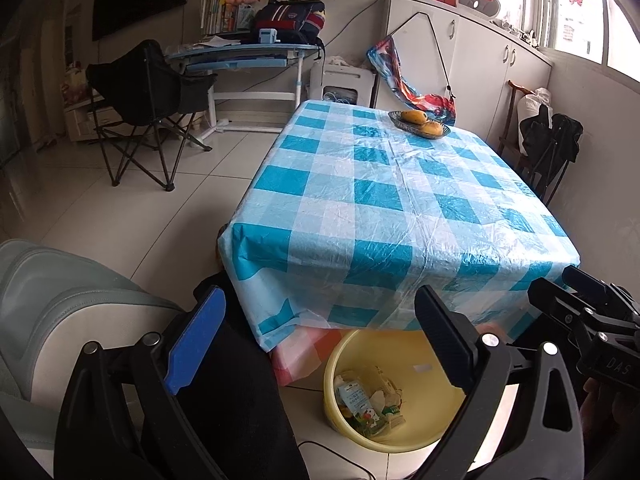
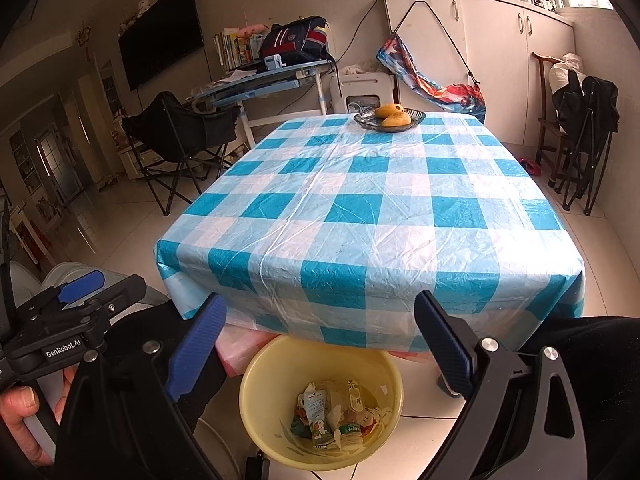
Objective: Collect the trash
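Note:
A yellow plastic bin (image 1: pixel 420 436) (image 2: pixel 260 432) stands on the floor under the near edge of the table. Several crumpled cartons and wrappers (image 1: pixel 370 408) (image 2: pixel 334 420) lie in its bottom. My left gripper (image 1: pixel 320 336) is open and empty, held above the bin's left side. My right gripper (image 2: pixel 320 340) is open and empty, held above the bin at the table's front edge. The right gripper's body shows at the right of the left wrist view (image 1: pixel 588 320); the left gripper's body shows at the left of the right wrist view (image 2: pixel 72 312).
The table has a blue-and-white checked plastic cloth (image 1: pixel 400 208) (image 2: pixel 360 216). A glass dish of yellow fruit (image 1: pixel 420 122) (image 2: pixel 390 118) sits at its far end. A black folding chair (image 1: pixel 148 108), a desk with a backpack (image 1: pixel 248 48) and white cabinets (image 1: pixel 480 48) stand beyond.

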Demonstrator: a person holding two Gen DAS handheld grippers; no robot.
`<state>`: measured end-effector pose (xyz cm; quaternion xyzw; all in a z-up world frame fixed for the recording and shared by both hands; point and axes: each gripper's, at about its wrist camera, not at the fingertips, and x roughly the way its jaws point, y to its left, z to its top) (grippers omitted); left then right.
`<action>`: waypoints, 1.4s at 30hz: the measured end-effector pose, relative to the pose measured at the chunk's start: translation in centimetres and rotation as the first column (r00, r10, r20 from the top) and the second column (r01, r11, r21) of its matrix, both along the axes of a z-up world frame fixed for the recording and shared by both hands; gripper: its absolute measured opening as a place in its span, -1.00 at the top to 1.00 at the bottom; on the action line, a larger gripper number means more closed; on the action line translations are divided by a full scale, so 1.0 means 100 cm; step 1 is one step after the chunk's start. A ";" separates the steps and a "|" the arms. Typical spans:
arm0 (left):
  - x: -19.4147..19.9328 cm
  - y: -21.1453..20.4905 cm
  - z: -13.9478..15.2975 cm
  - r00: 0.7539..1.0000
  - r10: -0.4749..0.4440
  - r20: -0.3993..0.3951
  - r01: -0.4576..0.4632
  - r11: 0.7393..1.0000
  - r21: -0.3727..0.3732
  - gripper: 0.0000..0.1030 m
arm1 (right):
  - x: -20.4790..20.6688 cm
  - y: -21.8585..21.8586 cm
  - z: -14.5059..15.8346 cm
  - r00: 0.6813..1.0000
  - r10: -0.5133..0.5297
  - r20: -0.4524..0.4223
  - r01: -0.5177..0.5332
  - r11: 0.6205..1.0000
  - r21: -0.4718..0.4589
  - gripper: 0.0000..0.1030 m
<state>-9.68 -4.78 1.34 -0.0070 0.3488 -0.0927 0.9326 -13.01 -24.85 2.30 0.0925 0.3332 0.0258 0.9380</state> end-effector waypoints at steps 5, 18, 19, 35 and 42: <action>-0.007 0.006 0.010 1.000 -0.006 0.023 0.006 1.000 -0.004 -0.84 | 0.003 0.005 0.001 1.000 0.013 0.010 -0.013 1.000 -0.021 -0.77; -0.006 0.026 0.015 1.000 0.016 0.015 -0.016 0.999 -0.036 -0.86 | 0.017 0.019 -0.003 0.999 0.035 -0.003 -0.035 0.996 -0.087 -0.77; -0.005 0.027 0.014 1.000 0.020 0.014 -0.020 0.999 -0.037 -0.86 | 0.019 0.020 -0.004 0.999 0.036 -0.005 -0.037 0.995 -0.090 -0.77; 0.014 0.028 0.001 0.998 0.058 -0.037 -0.058 0.998 -0.017 -0.86 | 0.027 0.032 -0.008 0.997 0.080 -0.021 -0.082 0.989 -0.127 -0.77; 0.003 0.019 0.013 1.000 0.029 -0.002 -0.029 1.000 -0.006 -0.86 | 0.018 0.028 0.008 0.998 0.065 0.017 -0.063 0.993 -0.105 -0.77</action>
